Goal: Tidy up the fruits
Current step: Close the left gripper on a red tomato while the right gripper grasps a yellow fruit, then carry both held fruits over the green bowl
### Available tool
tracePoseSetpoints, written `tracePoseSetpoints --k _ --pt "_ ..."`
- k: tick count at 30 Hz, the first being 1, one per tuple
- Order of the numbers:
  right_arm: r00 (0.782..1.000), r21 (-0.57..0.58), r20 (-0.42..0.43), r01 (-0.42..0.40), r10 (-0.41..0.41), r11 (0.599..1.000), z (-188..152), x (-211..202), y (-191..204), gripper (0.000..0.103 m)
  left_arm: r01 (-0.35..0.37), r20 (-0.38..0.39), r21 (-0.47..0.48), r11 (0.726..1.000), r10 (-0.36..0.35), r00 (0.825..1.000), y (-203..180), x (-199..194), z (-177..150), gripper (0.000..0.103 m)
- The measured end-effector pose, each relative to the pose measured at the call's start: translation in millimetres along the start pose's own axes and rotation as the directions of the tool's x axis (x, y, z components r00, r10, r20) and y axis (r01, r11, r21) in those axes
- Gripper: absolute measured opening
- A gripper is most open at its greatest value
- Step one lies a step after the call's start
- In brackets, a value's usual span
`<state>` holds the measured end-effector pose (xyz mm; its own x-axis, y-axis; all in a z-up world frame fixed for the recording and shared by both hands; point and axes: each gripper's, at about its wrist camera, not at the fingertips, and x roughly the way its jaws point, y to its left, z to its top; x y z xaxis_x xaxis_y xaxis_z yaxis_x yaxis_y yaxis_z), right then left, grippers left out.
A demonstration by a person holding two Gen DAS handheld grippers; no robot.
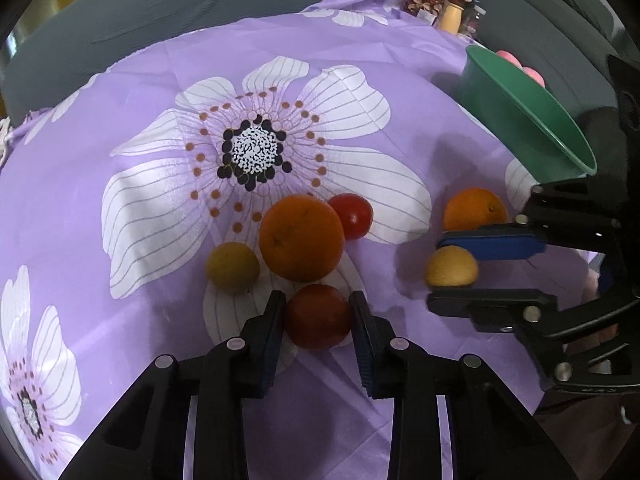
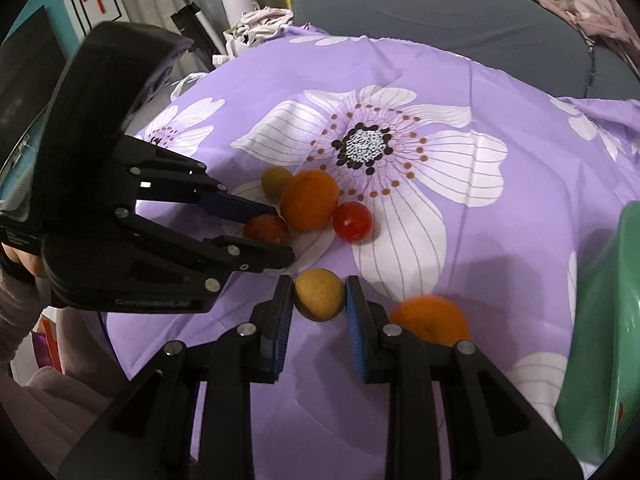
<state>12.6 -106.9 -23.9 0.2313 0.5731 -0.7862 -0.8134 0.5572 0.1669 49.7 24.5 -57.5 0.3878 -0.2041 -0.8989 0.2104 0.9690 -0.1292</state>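
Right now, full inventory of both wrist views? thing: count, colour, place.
cloth: 1, purple with white flowers, under everything
bowl: 1, green, far right of the cloth; pink round items inside, kind unclear
large orange: 1, orange, centre cluster
small orange: 1, orange, right, near the bowl
red tomato: 1, bright red, touching the large orange
dark red fruit: 1, between the left jaws
greenish-yellow fruit: 1, left of the large orange
yellow fruit: 1, between the right jaws
sofa: grey, behind the cloth
left gripper: black, blue pads, around the dark red fruit
right gripper: same, around the yellow fruit
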Motion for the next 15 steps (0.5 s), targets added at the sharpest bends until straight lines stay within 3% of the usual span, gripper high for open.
tracePoseSetpoints --k 15 --pt "0.994 0.07 0.1 0.047 -0.054 0.996 -13 -42 -10 0.027 0.084 0.089 -0.076 0.994 -0.077 0.993 -7 -45 -7 0.033"
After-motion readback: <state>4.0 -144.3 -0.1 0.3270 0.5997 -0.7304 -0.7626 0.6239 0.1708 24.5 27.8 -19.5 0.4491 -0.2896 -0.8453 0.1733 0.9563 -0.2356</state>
